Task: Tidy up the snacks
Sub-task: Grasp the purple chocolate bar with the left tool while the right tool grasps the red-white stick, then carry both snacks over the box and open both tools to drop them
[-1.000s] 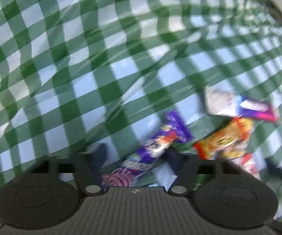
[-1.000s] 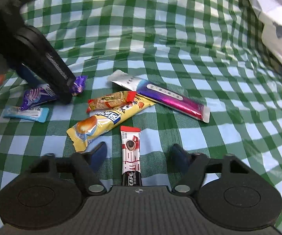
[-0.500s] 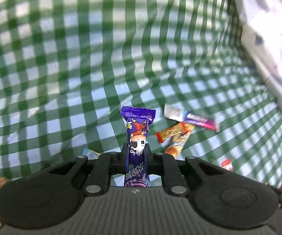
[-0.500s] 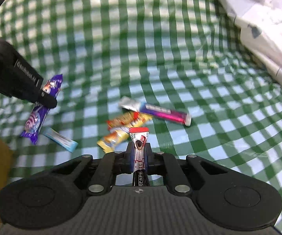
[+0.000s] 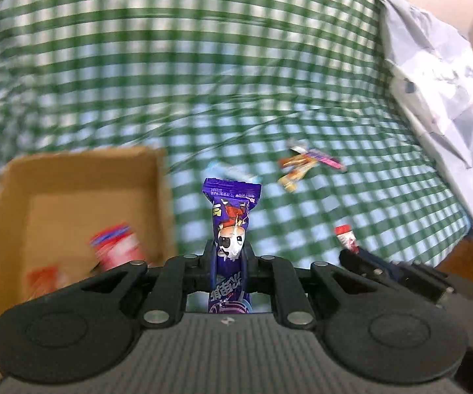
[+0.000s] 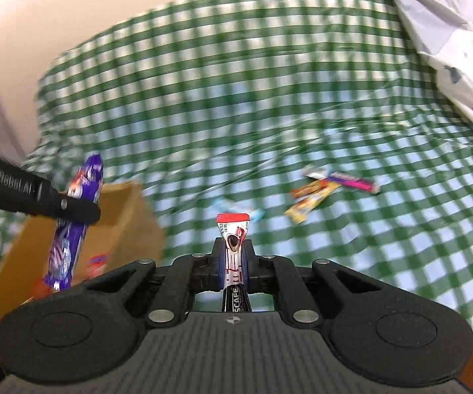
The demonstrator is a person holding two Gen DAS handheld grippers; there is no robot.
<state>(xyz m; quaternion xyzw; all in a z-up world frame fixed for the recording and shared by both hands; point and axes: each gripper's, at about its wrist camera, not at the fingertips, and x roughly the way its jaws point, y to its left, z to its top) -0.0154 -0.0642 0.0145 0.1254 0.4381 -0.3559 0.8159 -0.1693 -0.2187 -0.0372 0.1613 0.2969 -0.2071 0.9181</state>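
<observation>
Snacks: glossy purple wrapper (image 5: 232,226) clamped in left hand-held gripper (image 5: 229,257) | slim red-white sachet (image 6: 234,246) clamped in right hand-held gripper (image 6: 233,264)

The purple snack wrapper (image 5: 232,216) is glossy printed film, like the red-and-white coffee stick (image 6: 234,249). The green checked tablecloth (image 6: 269,82) looks smooth and slightly shiny — plastic-coated. The cardboard box (image 5: 72,177) is matt brown; each gripper body — matt black plastic, ribbed.

One cardboard box (image 5: 75,177). One purple snack packet (image 5: 231,216). One red-and-white coffee stick (image 6: 234,243). One light blue wrapper (image 6: 236,208). Three wrappers in far cluster (image 6: 328,190). Two, maybe three red packets in box (image 5: 115,246), blurred.
</observation>
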